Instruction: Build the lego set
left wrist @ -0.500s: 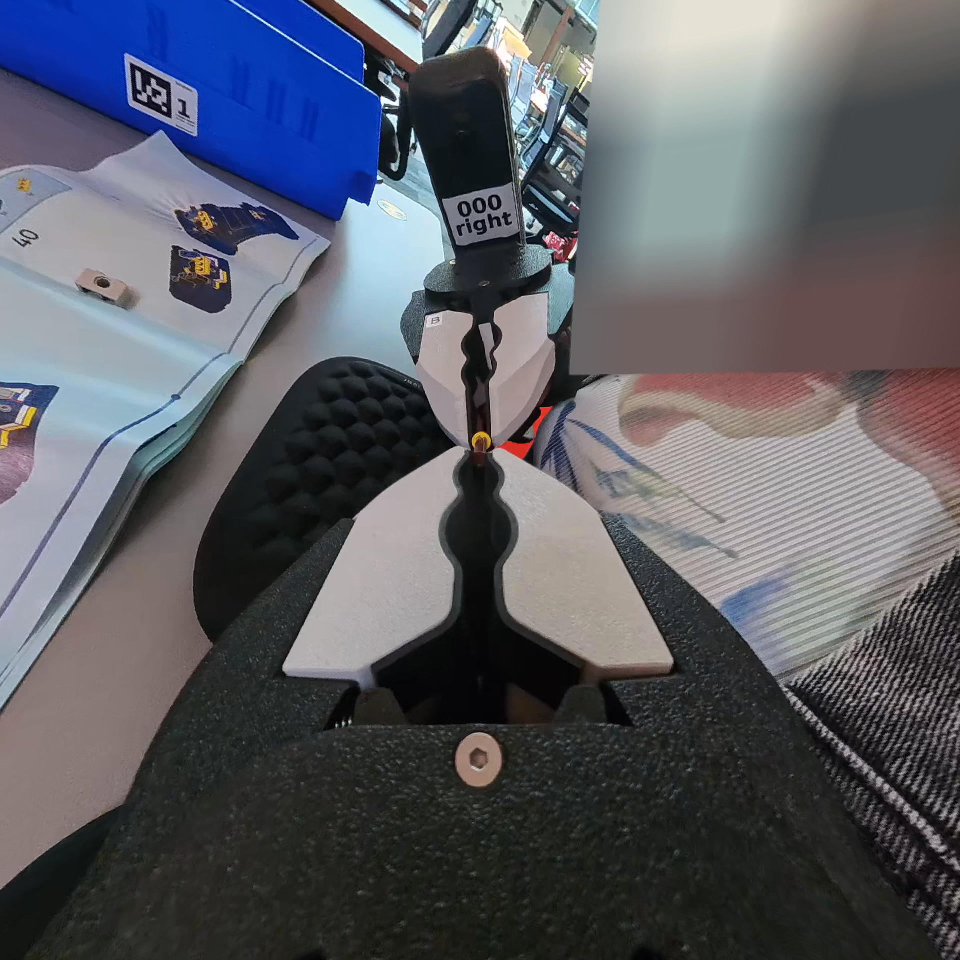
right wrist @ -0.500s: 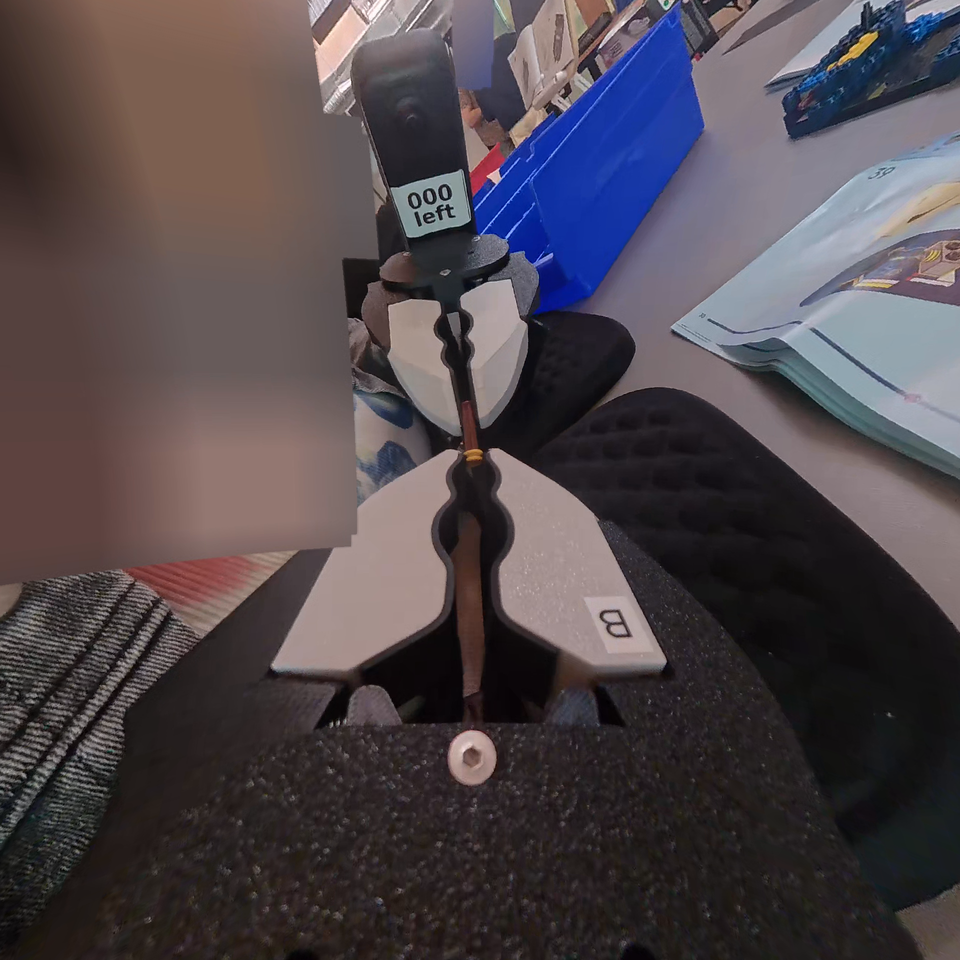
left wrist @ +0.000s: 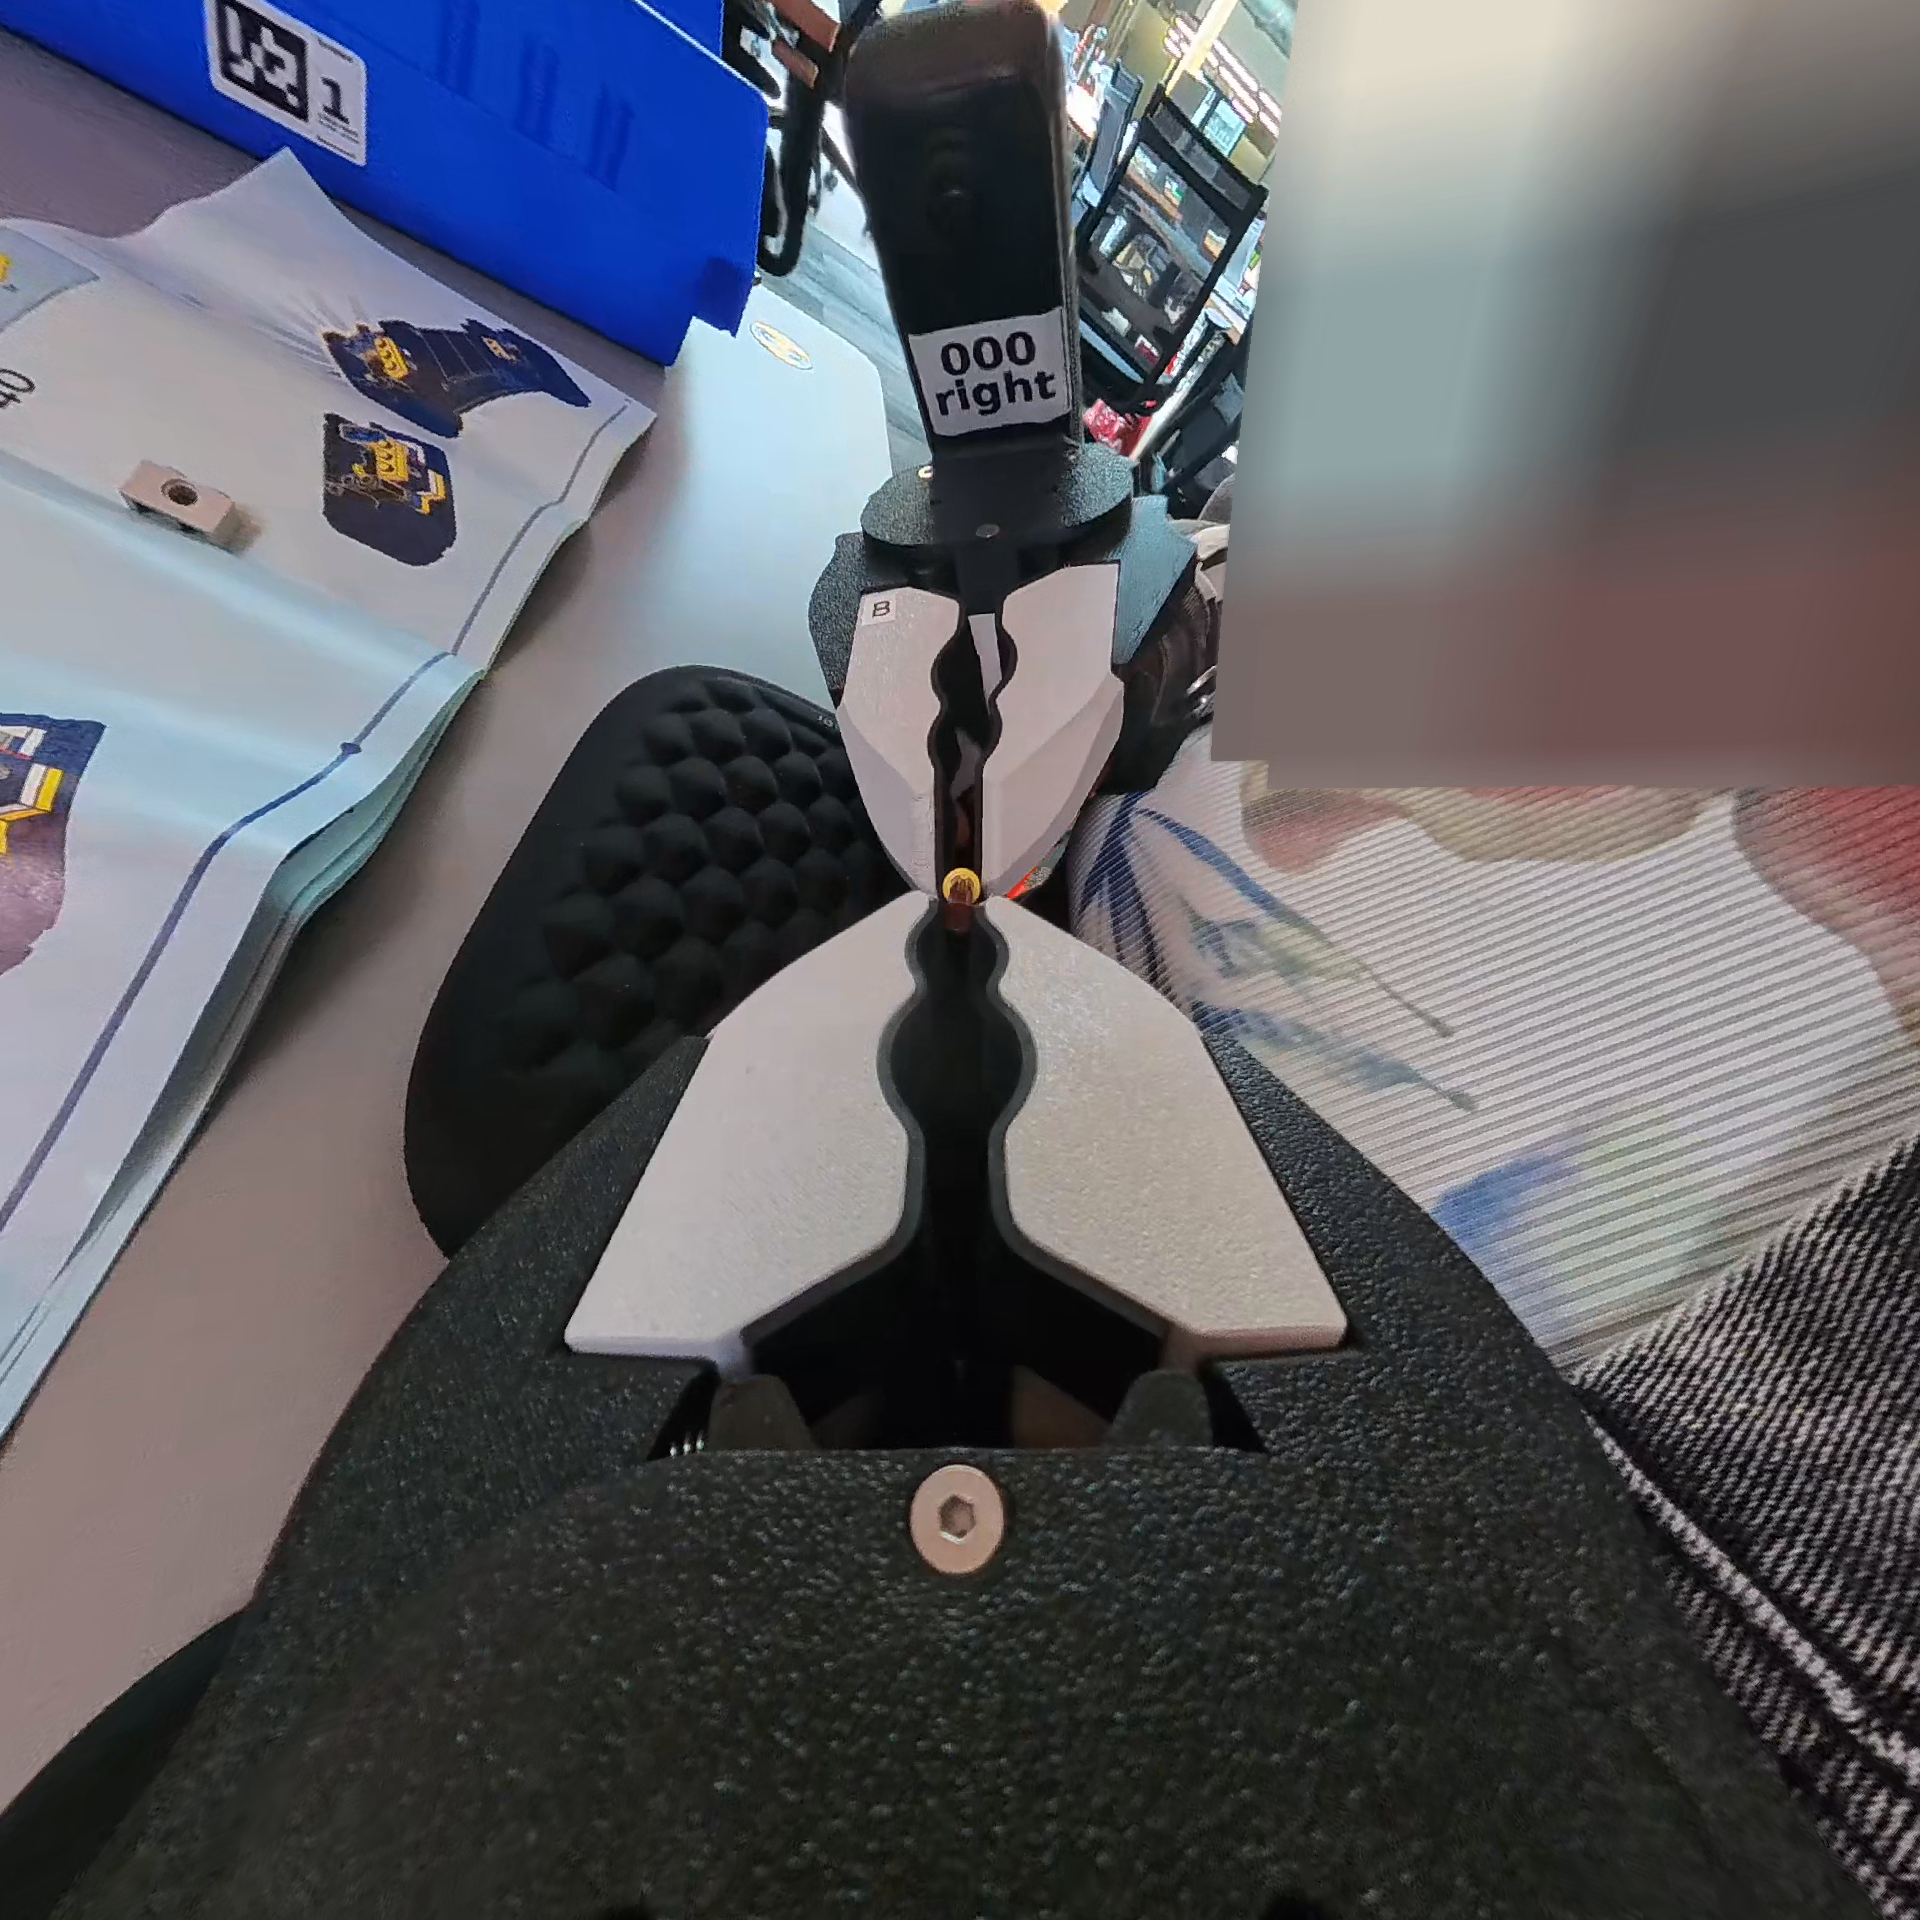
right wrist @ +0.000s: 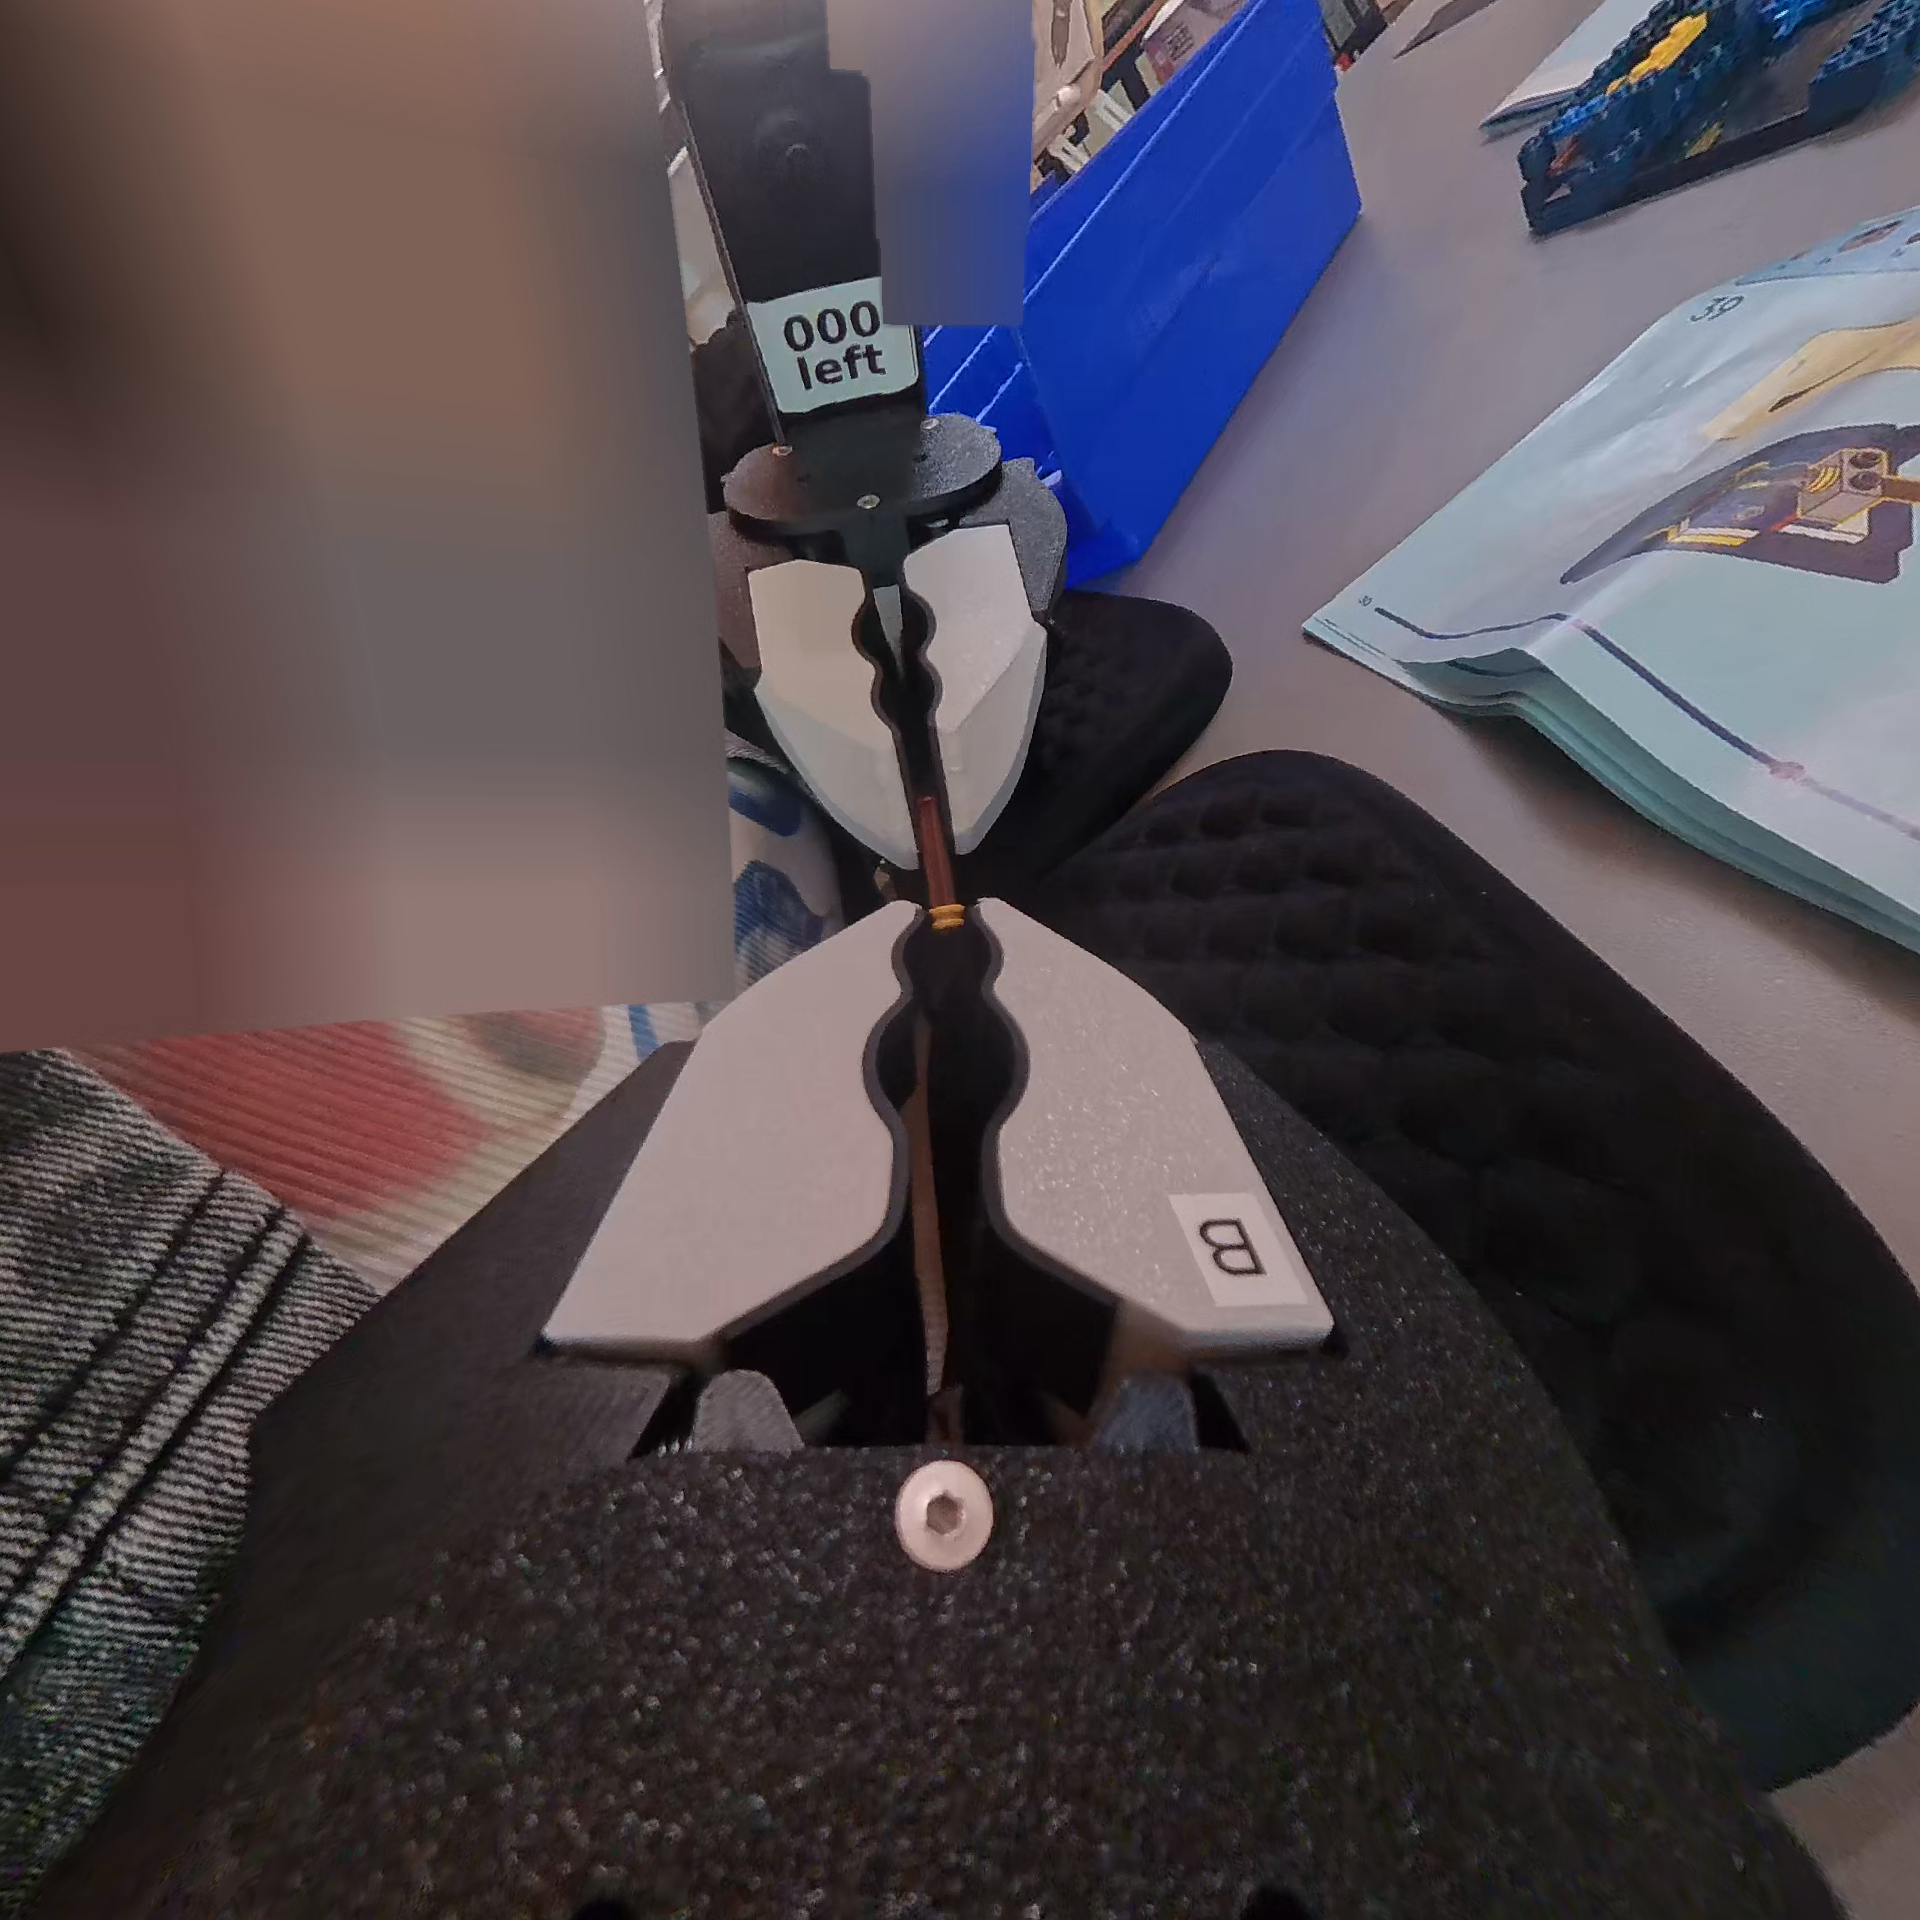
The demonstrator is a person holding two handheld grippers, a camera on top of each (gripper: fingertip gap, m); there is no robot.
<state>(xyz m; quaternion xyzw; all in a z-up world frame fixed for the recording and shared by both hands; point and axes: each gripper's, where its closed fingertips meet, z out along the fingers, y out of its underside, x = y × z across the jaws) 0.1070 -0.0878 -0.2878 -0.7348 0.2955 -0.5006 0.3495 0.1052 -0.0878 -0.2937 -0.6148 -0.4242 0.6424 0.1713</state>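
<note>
Little has shifted: both claws remain tip to tip above the black wrist rest [left wrist: 665,935]. Left claw [left wrist: 957,914] pinches the brown rod [right wrist: 940,862]; right claw [right wrist: 945,916] is clamped on its yellow ring [right wrist: 945,916].

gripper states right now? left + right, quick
Left gripper: closed on the thin brown rod.
Right gripper: closed on the small yellow ring that sits on that same rod.
</note>
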